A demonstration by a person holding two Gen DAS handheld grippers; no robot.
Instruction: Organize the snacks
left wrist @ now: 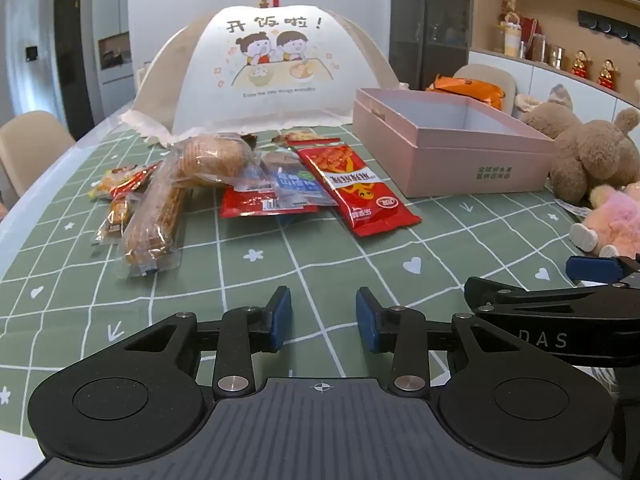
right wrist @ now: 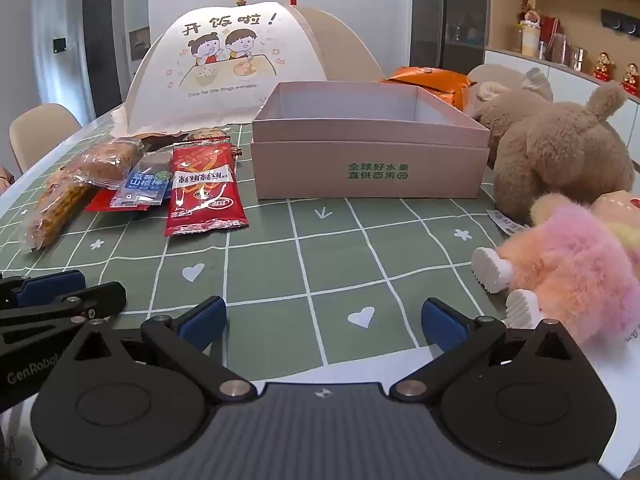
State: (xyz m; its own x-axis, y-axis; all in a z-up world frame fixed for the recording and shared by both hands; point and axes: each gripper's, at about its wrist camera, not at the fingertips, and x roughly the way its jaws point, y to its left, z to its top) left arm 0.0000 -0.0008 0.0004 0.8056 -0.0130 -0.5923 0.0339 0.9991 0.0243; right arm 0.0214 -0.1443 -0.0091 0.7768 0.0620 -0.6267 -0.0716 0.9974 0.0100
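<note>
Both the left gripper (left wrist: 323,318) and right gripper (right wrist: 323,322) hover spread, holding nothing, above the green tablecloth (right wrist: 332,264). The snack packets (left wrist: 256,184) lie heaped left of the pink box (right wrist: 370,160) (open-topped) — plush toys (right wrist: 560,168) on its right

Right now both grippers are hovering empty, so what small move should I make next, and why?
Probably ease the left gripper forward toward the red packet. Both it and the right gripper are open and hold nothing, the pink box looks empty, and the snacks lie in a pile to the box's left. The red packet lies on top at the pile's near edge, closest to the box.
</note>
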